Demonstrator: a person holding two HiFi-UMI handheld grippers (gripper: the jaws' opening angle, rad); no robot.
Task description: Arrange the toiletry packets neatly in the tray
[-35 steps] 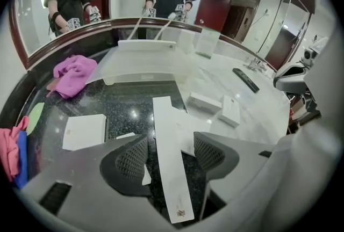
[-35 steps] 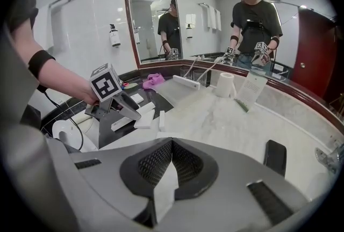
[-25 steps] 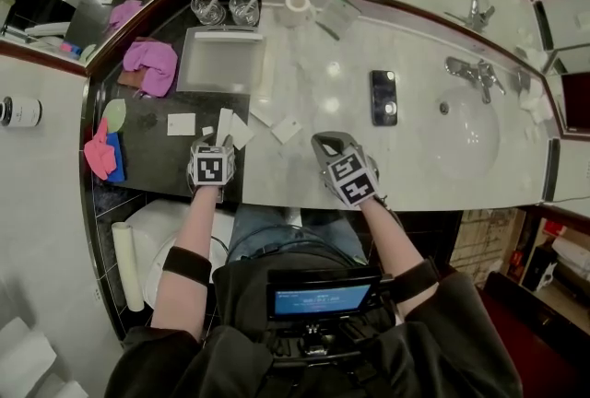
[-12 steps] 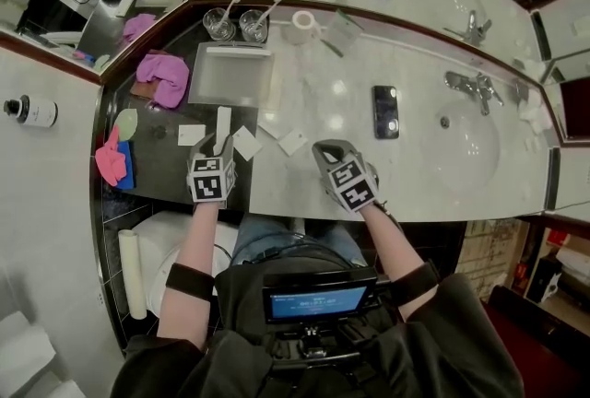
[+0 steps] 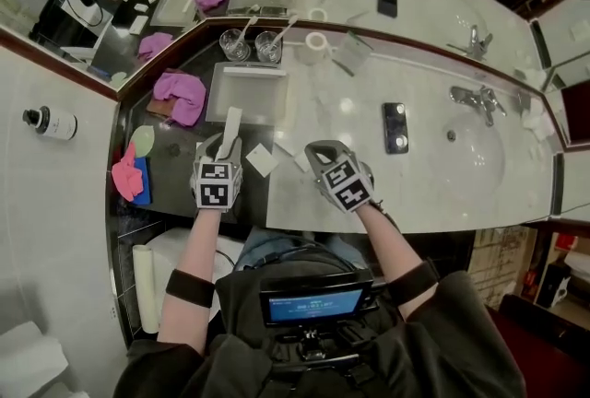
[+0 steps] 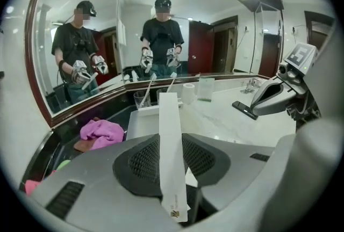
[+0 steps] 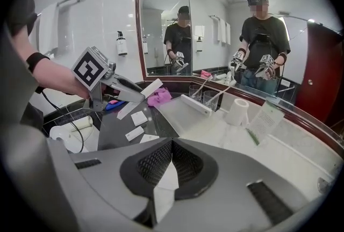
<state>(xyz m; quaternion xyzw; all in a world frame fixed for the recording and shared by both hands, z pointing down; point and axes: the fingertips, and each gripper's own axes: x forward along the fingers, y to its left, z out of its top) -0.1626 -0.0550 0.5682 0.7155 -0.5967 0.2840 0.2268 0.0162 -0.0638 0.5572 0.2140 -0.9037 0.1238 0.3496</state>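
Observation:
My left gripper [image 5: 224, 147] is shut on a long white packet [image 5: 231, 123], which sticks up from the jaws toward the shallow white tray [image 5: 245, 95]. In the left gripper view the long packet [image 6: 170, 145] stands upright between the pads, with the tray [image 6: 141, 122] beyond it. My right gripper [image 5: 314, 153] is shut on a small white packet [image 7: 163, 189] pinched between its pads. A square packet [image 5: 262, 159] lies on the counter between the two grippers. Loose packets [image 7: 138, 118] lie on the dark counter in the right gripper view, under the left gripper [image 7: 129, 92].
Two glasses [image 5: 238, 44] with stirrers and a paper roll [image 5: 317, 42] stand behind the tray. A pink cloth [image 5: 180, 95] lies to its left. A phone [image 5: 395, 127], the basin [image 5: 472, 155] and the tap [image 5: 475, 97] lie to the right. Mirrors line the back.
My left gripper has risen off the dark counter with the long packet, which now points toward the tray. My right gripper has shifted left and up, still shut.

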